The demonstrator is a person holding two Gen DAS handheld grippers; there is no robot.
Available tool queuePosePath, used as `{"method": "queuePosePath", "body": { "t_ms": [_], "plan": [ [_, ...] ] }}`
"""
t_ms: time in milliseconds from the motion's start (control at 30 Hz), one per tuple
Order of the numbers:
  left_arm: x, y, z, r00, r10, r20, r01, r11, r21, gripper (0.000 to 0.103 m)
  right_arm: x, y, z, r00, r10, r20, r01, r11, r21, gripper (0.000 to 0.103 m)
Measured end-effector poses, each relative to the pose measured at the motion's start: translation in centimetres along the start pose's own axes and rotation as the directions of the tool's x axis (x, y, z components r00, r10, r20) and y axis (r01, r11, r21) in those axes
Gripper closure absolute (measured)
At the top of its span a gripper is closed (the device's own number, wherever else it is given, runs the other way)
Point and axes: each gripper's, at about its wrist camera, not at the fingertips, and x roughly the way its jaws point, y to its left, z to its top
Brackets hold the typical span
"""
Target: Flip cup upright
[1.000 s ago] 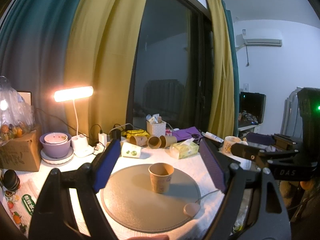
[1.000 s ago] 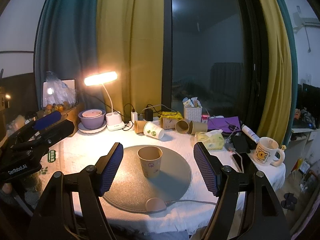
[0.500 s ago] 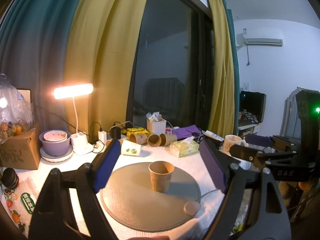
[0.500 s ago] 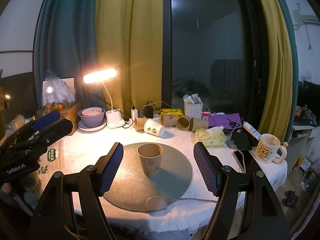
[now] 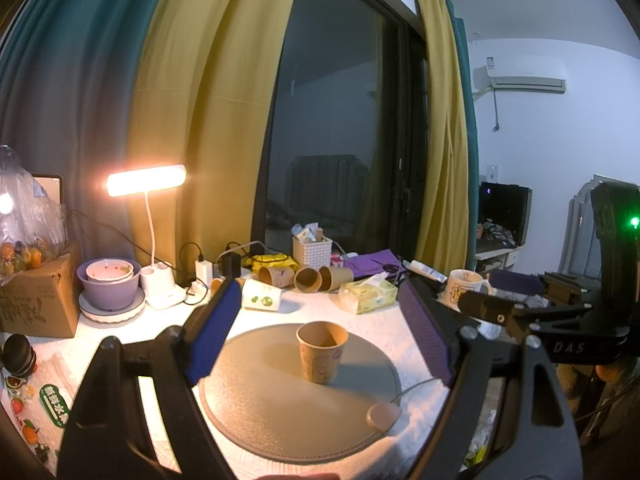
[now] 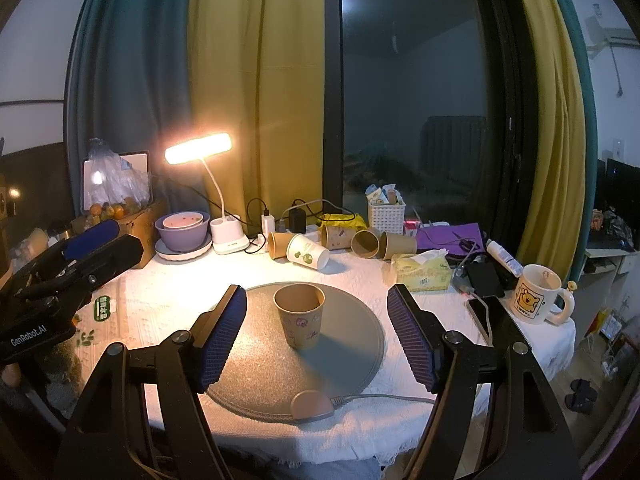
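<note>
The cup (image 5: 322,351) (image 6: 299,316) is seen upright on the round mat (image 6: 344,364). Both the left tongs (image 5: 320,340) and right tongs (image 6: 316,336) are held wide apart, empty, short of it.

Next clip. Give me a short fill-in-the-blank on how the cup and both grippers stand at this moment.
1. The brown paper cup stands ____ on the round grey mat.
2. The right hand-held gripper is ____, gripping nothing.
3. The left hand-held gripper is ____ as well.
4. Behind the mat, the white cup with green dots lies on its ____.

Missing words: upright; open; open; side
</note>
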Motion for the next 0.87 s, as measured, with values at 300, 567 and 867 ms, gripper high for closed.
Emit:
{"method": "queuePosePath", "body": {
  "t_ms": [300, 567, 867],
  "plan": [
    [0.0, 0.0, -0.1, 1.0, 0.0, -0.002, 0.0, 1.0, -0.002, 0.021, 0.0, 0.0, 0.0, 1.0, 0.001, -0.002, -0.001, 1.0, 0.0, 0.027],
    [-0.2, -0.2, -0.8, 1.0, 0.001, -0.006, -0.001, 1.0, -0.004, 0.021, 0.0, 0.1, 0.0, 1.0, 0.0, -0.003, 0.0, 1.0, 0.001, 0.027],
    [-0.2, -0.1, -1.2, 1.0, 0.0, -0.014, 0.0, 1.0, -0.008, 0.021, 0.0, 0.3, -0.5, 1.0, 0.002, -0.01, -0.002, 1.0, 0.0, 0.027]
  ]
}}
